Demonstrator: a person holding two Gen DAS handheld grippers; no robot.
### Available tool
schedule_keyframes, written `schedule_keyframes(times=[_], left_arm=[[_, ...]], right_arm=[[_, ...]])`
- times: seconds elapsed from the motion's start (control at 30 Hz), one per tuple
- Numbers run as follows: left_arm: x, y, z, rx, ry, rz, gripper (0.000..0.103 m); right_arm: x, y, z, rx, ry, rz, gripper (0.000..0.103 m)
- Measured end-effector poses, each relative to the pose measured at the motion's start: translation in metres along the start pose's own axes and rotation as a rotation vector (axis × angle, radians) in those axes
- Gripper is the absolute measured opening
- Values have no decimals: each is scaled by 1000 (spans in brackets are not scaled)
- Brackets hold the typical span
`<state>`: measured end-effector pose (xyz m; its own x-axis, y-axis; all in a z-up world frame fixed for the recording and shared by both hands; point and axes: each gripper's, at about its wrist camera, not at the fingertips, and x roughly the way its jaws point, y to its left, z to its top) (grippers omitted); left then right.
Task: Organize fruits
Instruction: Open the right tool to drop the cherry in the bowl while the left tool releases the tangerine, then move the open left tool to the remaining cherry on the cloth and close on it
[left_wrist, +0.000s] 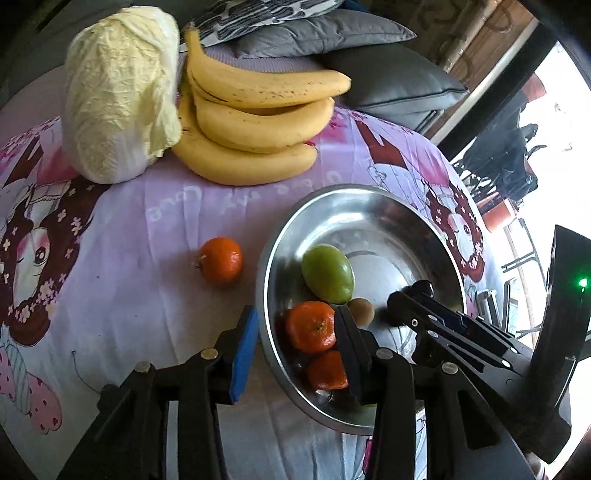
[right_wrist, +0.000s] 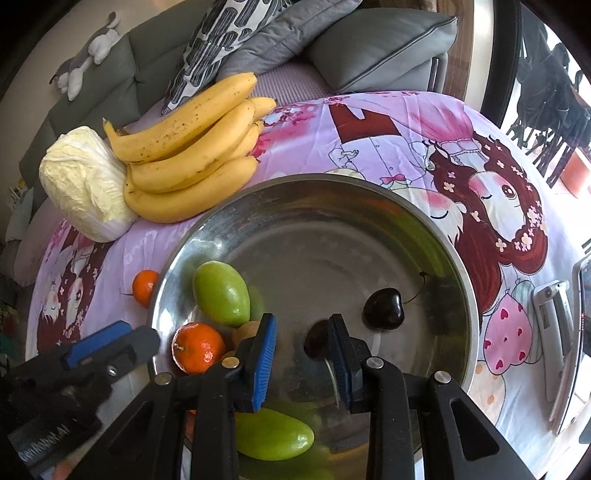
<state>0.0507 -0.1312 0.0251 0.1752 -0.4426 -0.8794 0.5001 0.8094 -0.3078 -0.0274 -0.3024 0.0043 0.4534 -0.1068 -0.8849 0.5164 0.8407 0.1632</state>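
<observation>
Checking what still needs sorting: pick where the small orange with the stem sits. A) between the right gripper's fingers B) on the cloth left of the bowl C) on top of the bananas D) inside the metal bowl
B: the small orange lies on the purple cloth, outside the metal bowl rim, apart from the bananas.

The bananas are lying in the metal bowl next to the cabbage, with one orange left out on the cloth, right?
Not quite. The bananas lie on the cloth beside the cabbage, outside the metal bowl. The left wrist view shows it. One orange is indeed left out.

Faint upside-down lettering on tablecloth (left_wrist: 173, 210), illegible.
</observation>
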Motion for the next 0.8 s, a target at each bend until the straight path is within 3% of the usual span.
schedule_keyframes(times=[0.1,0.17,0.23,0.37,0.5,0.57,0.63,0.7,0.8], left_arm=[[-3,7,2,-25,-11,16,51],[-3,14,3,-52,-13,42,60],[0,23,3,-91,-2,69,71],[7,40,3,-152,24,112,74],[7,50,3,-183,7,165,89],[6,52,3,-188,-5,189,90],[7,55,3,-195,-9,198,93],[7,57,3,-203,-10,200,94],[7,58,2,-204,-12,208,94]], right_arm=[[-2,1,0,-5,-3,3,33],[-2,3,1,-12,-6,7,39],[-2,5,0,-22,-5,5,71],[-3,8,1,-35,-12,17,73],[0,8,0,-36,0,16,81],[1,7,0,-32,-2,16,84],[1,6,0,-28,-2,12,96],[0,5,0,-25,-6,9,102],[0,4,0,-22,-12,13,102]])
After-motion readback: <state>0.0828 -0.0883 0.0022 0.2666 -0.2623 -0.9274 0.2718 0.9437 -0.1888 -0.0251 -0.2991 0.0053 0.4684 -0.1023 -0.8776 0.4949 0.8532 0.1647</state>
